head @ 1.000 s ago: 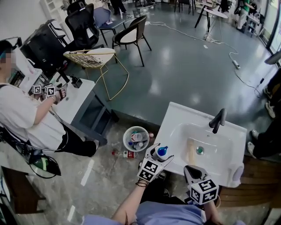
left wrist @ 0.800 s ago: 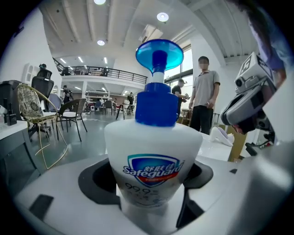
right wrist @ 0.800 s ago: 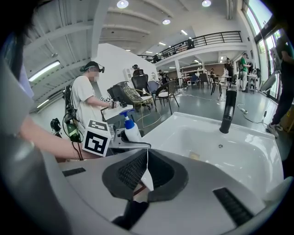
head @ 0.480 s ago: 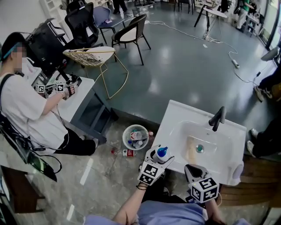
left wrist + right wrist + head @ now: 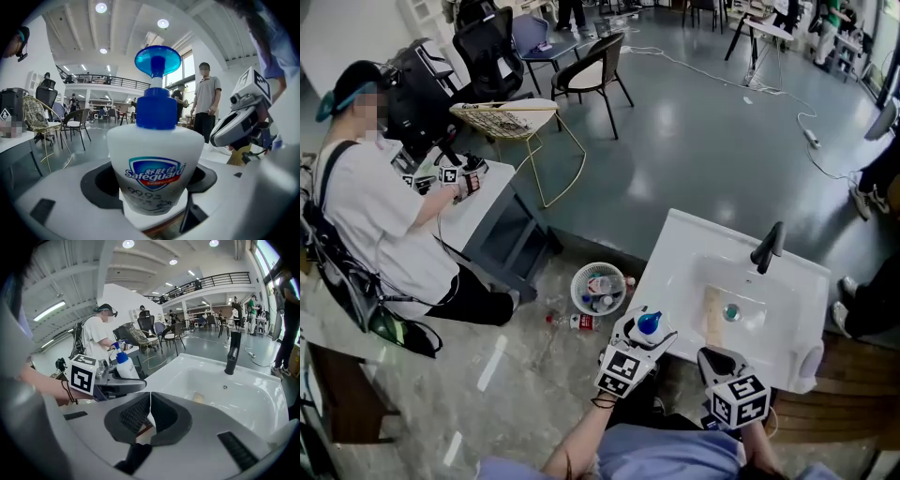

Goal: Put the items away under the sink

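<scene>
Nearest the camera, at the front edge of the white rectangular ceramic sink (image 5: 666, 253), the right gripper (image 5: 149, 413) hangs with its dark ribbed pads pressed together and nothing between them. It points across the basin.

Just beside it, off the sink's front left corner, the left gripper (image 5: 639, 334) pinches a white plastic soap bottle with a blue pump top (image 5: 154, 159). The bottle stands upright between the two pads, its blue and red label facing the left gripper view's camera. These jaws have just been closing, and they sit wide round the bottle's body. The bottle is held in the air beside the sink, above the stone floor.

Inside the basin a pale yellow flat slab (image 5: 713, 317) lies next to the drain; I cannot tell what it is. At the sink's far rim stands a black metal faucet (image 5: 766, 248), its spout leaning over the basin.

On the floor to the left of the sink sits a round white plastic basket (image 5: 574, 291) with small bottles and packs in it, and a little red and white pack (image 5: 579, 322) lies just beside it.

Further left of the sink, well apart, a seated person in a white shirt (image 5: 375, 216) works with marker-cubed grippers at a white worktop (image 5: 483, 204). Beyond that stand a gold wire chair (image 5: 508, 120) and a black chair with a pale seat (image 5: 591, 70) on the grey floor.
</scene>
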The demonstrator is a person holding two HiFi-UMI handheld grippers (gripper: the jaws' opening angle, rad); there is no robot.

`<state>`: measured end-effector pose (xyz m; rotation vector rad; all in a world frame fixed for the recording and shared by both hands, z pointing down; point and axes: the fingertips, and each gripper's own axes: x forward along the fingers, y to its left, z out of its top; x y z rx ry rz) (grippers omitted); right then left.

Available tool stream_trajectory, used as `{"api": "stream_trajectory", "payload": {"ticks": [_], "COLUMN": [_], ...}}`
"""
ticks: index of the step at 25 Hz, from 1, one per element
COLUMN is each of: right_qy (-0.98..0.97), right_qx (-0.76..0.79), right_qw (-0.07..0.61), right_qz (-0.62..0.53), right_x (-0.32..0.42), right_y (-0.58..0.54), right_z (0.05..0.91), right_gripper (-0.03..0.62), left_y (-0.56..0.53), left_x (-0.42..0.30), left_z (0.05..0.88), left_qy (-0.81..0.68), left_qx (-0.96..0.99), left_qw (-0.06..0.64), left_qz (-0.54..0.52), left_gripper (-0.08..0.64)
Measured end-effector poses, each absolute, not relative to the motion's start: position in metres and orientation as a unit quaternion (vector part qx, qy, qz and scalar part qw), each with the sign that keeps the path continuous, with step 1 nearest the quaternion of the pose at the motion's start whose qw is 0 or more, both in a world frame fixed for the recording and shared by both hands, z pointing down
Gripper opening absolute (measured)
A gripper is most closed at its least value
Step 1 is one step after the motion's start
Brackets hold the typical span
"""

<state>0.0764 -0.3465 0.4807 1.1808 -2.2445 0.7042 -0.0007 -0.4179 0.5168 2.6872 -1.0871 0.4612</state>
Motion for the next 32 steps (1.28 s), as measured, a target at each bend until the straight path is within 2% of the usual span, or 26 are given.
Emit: {"api": "stream_trajectory", "payload": {"ticks": [13,32], "right_qy": [-0.842,-0.854], "right_qx": [0.417,0.415], "right_qw": [0.231,0.197], "right_qz": [0.251,0.243], "right_x": [0.088,0.068], "right_y": [-0.294,-0.236], "right_z": [0.476,0.459], "right_gripper": [0.018,0.018], "left_y": [-0.348,-0.259], "left_x": [0.002,-0.011], "left_z": [0.487,0.460], "left_qy": [-0.406,-0.409], "left_qx": [0.898,0.897], "left_qw": [0.102,0.081], "left_qz": [0.138,0.147], "left_gripper": [0.376,0.376]}}
